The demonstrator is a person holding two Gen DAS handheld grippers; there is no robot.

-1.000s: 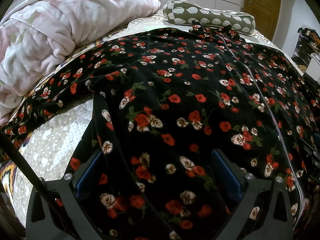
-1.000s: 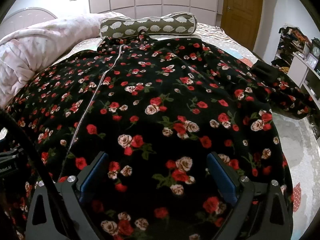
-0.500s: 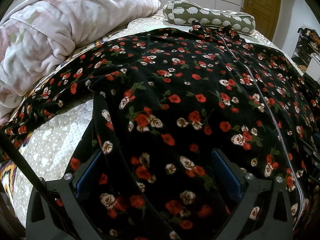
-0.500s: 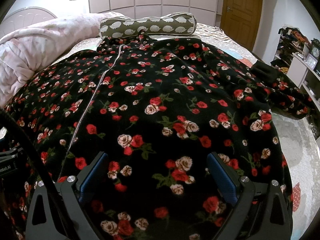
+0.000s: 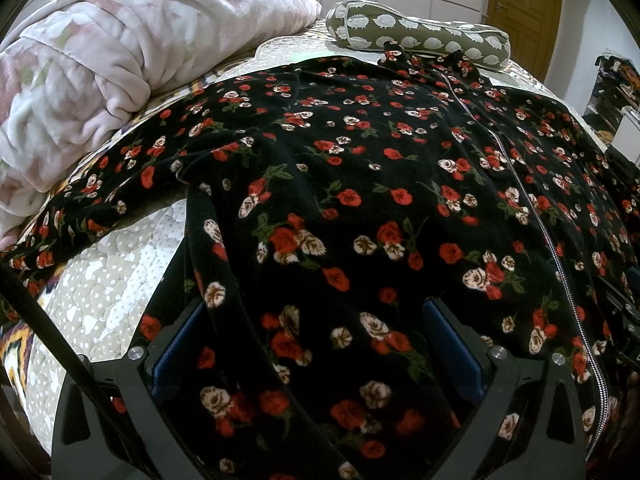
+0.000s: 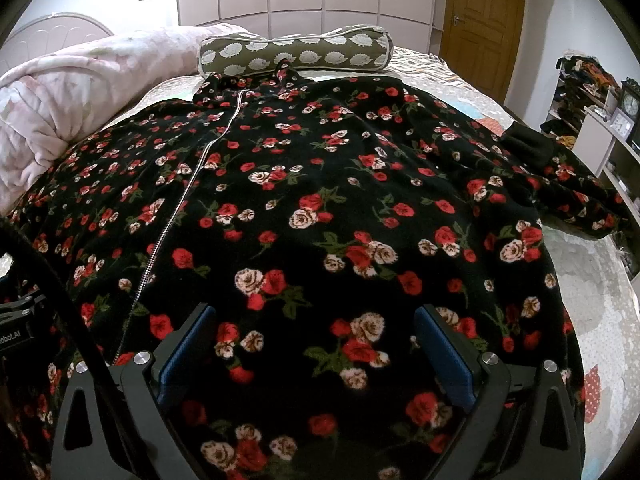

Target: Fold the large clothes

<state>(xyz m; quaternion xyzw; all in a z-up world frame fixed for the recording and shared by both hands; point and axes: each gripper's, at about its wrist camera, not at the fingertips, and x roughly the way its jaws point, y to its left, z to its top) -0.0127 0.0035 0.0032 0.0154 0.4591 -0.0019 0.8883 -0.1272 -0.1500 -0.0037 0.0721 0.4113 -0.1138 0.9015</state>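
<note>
A large black fleece robe with red and cream roses [image 5: 360, 184] lies spread front-up on the bed, its silver zipper [image 5: 536, 216] running toward the collar at the far end. It also fills the right wrist view [image 6: 320, 208], zipper [image 6: 188, 192] on the left. My left gripper [image 5: 312, 320] is open, its blue-padded fingers over the robe's near left hem. My right gripper [image 6: 316, 328] is open over the near right hem. The left sleeve [image 5: 100, 200] lies out to the left, the right sleeve [image 6: 560, 176] out to the right.
A rolled pink blanket [image 5: 100, 68] lies along the bed's left side. A green bolster pillow with white hedgehogs [image 6: 296, 54] sits beyond the collar. The dotted bedspread [image 5: 108, 280] shows at the near left. Shelves with a clock [image 6: 630, 102] stand at the right, a wooden door [image 6: 484, 12] behind.
</note>
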